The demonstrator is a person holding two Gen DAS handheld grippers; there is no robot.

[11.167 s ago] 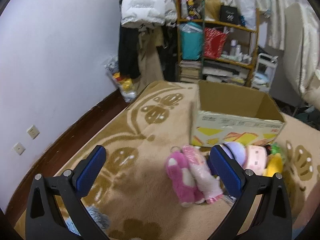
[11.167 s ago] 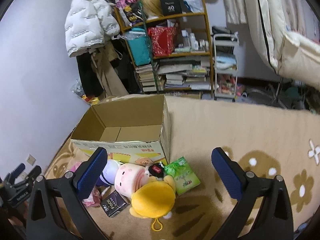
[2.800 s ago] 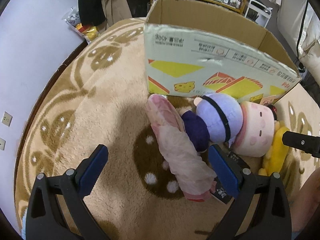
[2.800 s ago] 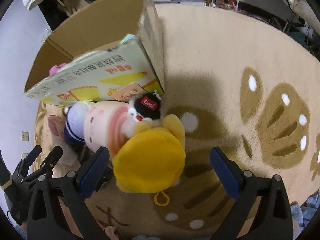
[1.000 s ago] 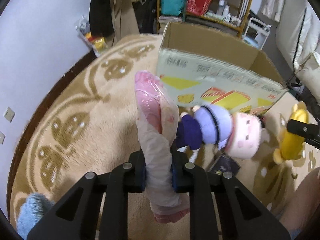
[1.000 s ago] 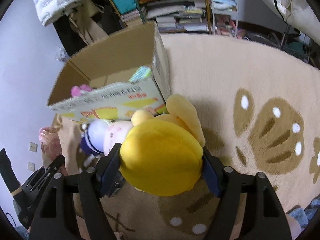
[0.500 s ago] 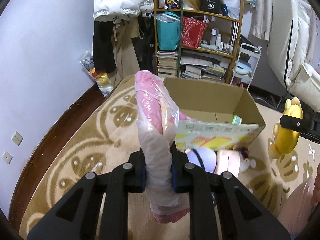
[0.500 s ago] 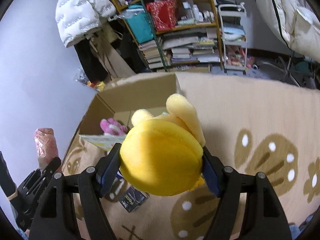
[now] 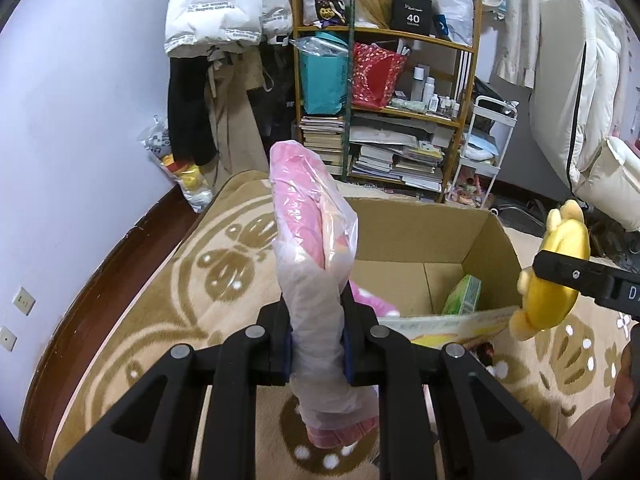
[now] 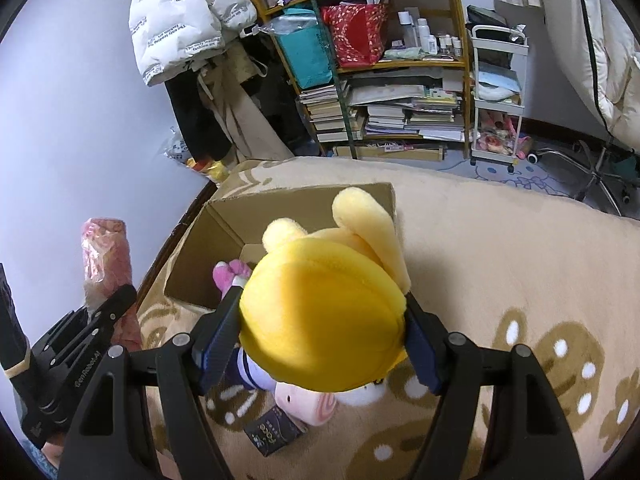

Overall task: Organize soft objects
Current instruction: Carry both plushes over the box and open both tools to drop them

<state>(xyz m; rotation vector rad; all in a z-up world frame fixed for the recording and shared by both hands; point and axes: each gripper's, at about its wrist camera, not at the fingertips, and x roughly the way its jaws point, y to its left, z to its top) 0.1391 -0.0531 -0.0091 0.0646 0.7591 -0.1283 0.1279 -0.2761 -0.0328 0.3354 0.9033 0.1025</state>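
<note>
My left gripper (image 9: pixel 316 344) is shut on a pink plush wrapped in clear plastic (image 9: pixel 310 240), held upright above the rug before the open cardboard box (image 9: pixel 424 216). My right gripper (image 10: pixel 320 340) is shut on a yellow plush (image 10: pixel 324 320), held above the box's near right corner; the yellow plush also shows in the left wrist view (image 9: pixel 556 280). The wrapped plush shows at the left of the right wrist view (image 10: pixel 106 256). Inside the box lie a pink plush (image 10: pixel 230 276) and a green packet (image 9: pixel 462 296).
A pink-and-purple doll (image 10: pixel 304 400) and a small dark box (image 10: pixel 274 436) lie on the beige patterned rug (image 10: pixel 500 264) below the yellow plush. A cluttered shelf (image 9: pixel 384 80), hanging coats (image 9: pixel 216 40) and a white trolley (image 10: pixel 498 92) stand behind the box.
Both grippers closed on their plushes and lifted them from the rug. Over the last second both have risen, bringing the inside of the box into view.
</note>
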